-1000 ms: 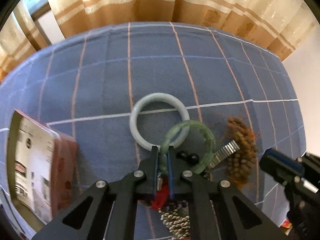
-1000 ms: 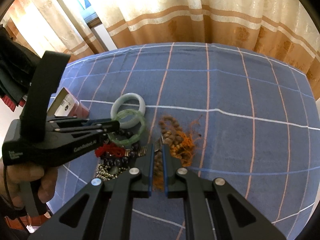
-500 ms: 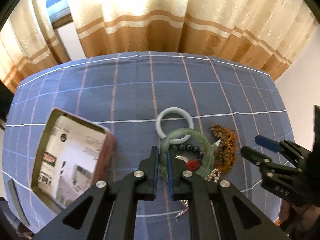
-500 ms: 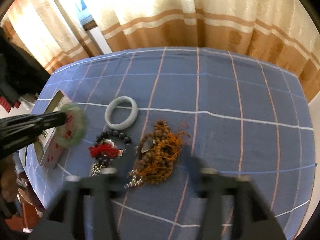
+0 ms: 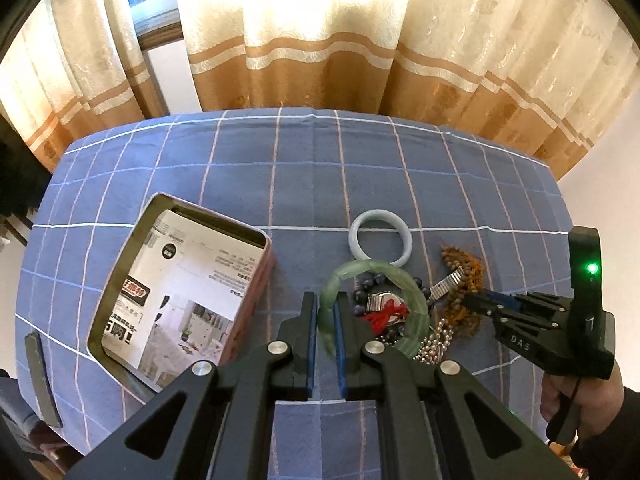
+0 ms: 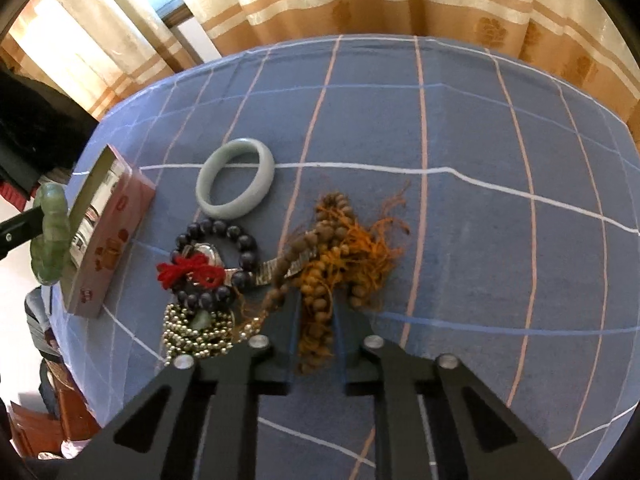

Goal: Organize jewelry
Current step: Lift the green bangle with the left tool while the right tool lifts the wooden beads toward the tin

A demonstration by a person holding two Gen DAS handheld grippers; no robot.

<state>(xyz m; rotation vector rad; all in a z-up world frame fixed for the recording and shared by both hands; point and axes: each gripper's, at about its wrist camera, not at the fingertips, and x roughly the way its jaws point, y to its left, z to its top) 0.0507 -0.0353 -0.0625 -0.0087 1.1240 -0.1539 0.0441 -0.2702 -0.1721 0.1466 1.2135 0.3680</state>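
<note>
A translucent green jade bangle [image 5: 376,304], clenched in the left tongs [image 5: 325,320], has been lifted off the bench [image 5: 304,184] toward the open pink tin [image 5: 256,296] on their left. The right tongs [image 6: 316,312] have been lowered, part-open, astride brown wooden prayer beads [image 6: 332,252].

each claw [image 5: 324,320] [image 6: 314,320] is matte black with triangular cut-outs, silver screws and blue inner pads. the right unit carries a lit green led and white lettering. its hand [image 5: 576,396] shows bare skin and a dark sleeve.
</note>
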